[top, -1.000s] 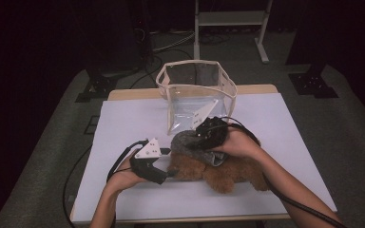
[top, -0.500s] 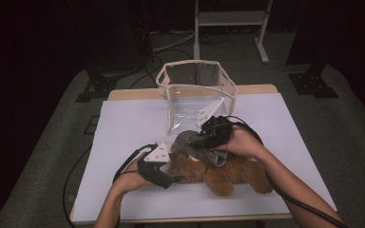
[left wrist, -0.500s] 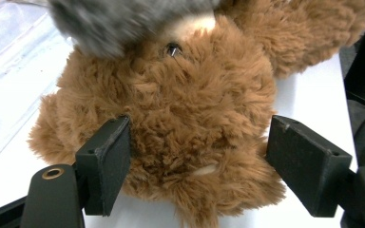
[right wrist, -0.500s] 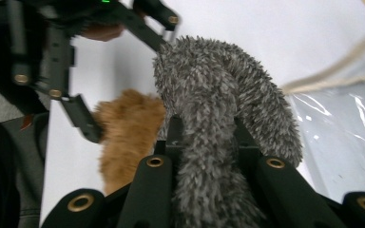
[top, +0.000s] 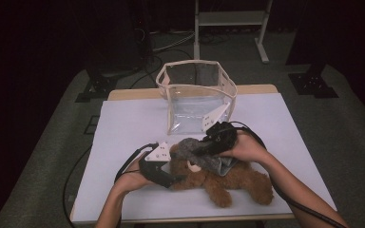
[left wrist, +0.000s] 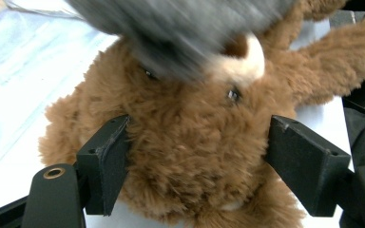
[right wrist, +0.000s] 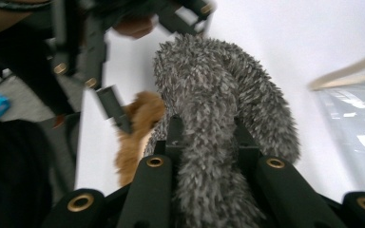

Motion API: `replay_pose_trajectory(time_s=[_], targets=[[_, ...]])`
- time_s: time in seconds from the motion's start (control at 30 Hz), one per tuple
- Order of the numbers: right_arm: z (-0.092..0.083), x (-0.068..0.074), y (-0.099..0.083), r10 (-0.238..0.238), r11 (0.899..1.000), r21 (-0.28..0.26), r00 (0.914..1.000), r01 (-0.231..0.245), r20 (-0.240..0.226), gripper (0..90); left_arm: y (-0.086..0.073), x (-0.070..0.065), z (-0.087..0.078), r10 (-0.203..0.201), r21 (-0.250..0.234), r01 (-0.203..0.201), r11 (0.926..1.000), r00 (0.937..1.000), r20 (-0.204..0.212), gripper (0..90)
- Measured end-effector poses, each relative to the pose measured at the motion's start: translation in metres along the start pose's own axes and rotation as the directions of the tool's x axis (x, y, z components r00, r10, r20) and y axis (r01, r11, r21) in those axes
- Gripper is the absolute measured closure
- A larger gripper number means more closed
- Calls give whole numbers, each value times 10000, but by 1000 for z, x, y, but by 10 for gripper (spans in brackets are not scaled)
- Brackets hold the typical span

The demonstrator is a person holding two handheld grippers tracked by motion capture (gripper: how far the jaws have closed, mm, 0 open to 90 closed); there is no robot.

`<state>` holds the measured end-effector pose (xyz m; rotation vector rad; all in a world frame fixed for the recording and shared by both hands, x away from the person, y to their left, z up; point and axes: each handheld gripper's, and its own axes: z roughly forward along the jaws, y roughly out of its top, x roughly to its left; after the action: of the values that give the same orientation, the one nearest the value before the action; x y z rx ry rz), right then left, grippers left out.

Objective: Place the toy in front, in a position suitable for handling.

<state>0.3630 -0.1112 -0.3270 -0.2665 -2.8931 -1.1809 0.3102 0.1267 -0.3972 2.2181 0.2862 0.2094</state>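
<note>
The left gripper (top: pixel 171 179) sits low on the white table (top: pixel 123 128), its two black jaws set on either side of the brown teddy bear's (top: pixel 228 178) head. In the left gripper view the jaws press into the fur at both sides of the face (left wrist: pixel 190 142), so it has the head clamped; the jaws have just closed in a little on it. The bear lies on its back across the near part of the table, head toward the left gripper, legs trailing off to the right.

The right gripper (top: pixel 208 146) comes in from the other side, over the bear's head. Its jaws are closed on a strip of shaggy grey fabric (right wrist: pixel 214 142), which runs up between them and curls over at the far end. From above, that grey piece (top: pixel 192 151) lies draped over the top of the bear's head and touches it; whether it is a scarf or a small garment I cannot quite tell from here.

Behind both hands, toward the far edge of the table, stands a clear plastic bag (top: pixel 197 95) with a pale trim, upright and open at the top, apart from the bear.
</note>
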Motion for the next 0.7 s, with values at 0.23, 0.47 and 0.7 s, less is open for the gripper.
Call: replay_pose_trajectory(time_s=[0.23, 0.47, 0.7], targets=[[5, -8, -7, 138, 9996, 259, 9999, -141, 102, 743, 3, 1, -6, 57, -253, -61, 9997, 9999, -154, 245], [5, 3, -8, -113, 9994, 324, 9998, 118, -165, 742, 5, -4, 0, 178, 5, -178, 9998, 9997, 194, 246], [-9, -13, -21, 350, 9990, 265, 9987, -360, 368, 743, 9, -5, -7, 249, -52, -248, 9997, 9991, 351, 249]])
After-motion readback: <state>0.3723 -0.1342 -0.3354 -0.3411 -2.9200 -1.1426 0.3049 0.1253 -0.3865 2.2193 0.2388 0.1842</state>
